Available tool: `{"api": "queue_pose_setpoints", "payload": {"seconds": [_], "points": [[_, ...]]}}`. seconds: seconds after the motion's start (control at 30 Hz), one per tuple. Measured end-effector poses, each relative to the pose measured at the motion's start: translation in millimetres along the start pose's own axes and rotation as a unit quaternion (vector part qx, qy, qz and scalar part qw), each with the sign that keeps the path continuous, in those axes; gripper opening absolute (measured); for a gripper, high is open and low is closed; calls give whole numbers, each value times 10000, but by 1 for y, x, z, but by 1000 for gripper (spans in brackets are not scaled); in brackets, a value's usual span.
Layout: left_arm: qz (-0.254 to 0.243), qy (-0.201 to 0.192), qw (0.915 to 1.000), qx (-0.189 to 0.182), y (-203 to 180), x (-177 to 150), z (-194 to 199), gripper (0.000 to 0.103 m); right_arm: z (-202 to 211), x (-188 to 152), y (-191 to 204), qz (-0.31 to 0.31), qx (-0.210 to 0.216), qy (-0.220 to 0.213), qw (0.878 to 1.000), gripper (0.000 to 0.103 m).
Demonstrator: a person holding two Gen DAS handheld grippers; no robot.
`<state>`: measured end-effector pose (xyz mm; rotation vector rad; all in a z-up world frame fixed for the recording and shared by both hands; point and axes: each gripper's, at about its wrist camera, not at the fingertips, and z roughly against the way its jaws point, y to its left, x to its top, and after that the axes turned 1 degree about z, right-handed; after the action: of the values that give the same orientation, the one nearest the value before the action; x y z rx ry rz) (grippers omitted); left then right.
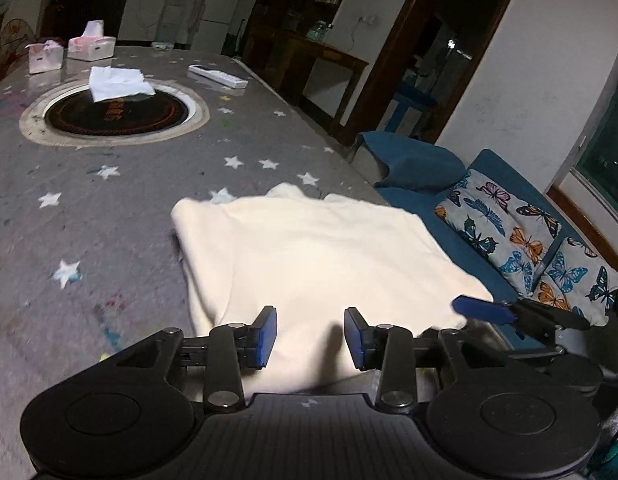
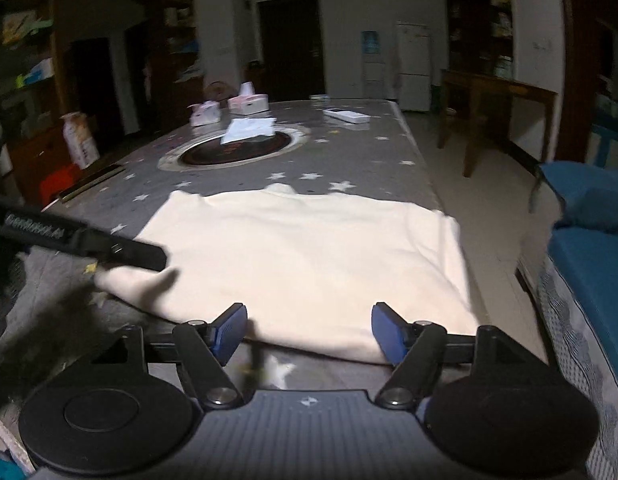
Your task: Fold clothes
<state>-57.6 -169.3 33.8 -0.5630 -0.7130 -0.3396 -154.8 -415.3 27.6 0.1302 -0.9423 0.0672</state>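
Cream cloth: one folded garment (image 2: 309, 256) lies on the near end of the star-printed worktop (image 2: 349, 160), its right edge at the worktop's side. The left gripper (image 1: 309, 334) hangs over the near hem, fingers apart and holding nothing. The right gripper (image 2: 309, 330) sits just before the same hem, fingers wide and empty. Farther back: two tissue boxes (image 2: 249, 103), one white cloth (image 2: 251, 129), one remote (image 2: 347, 115).
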Motion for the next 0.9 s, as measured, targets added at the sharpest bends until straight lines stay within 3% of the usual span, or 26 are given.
{"api": "queue_pose_setpoints", "payload": {"seconds": [0.23,0.6,0.9], "points": [[64,4,10000,3,3,-7,4,40,8,8,-13,-101,-207,-230,9995,75],[156,39,9999,20,5,-10,6,40,-11,6,-31,-475,-101,-82,9988,75],[291,-132,9995,44,7,-1,15,41,-19,22,-36,-579,0,-230,9981,76]]}}
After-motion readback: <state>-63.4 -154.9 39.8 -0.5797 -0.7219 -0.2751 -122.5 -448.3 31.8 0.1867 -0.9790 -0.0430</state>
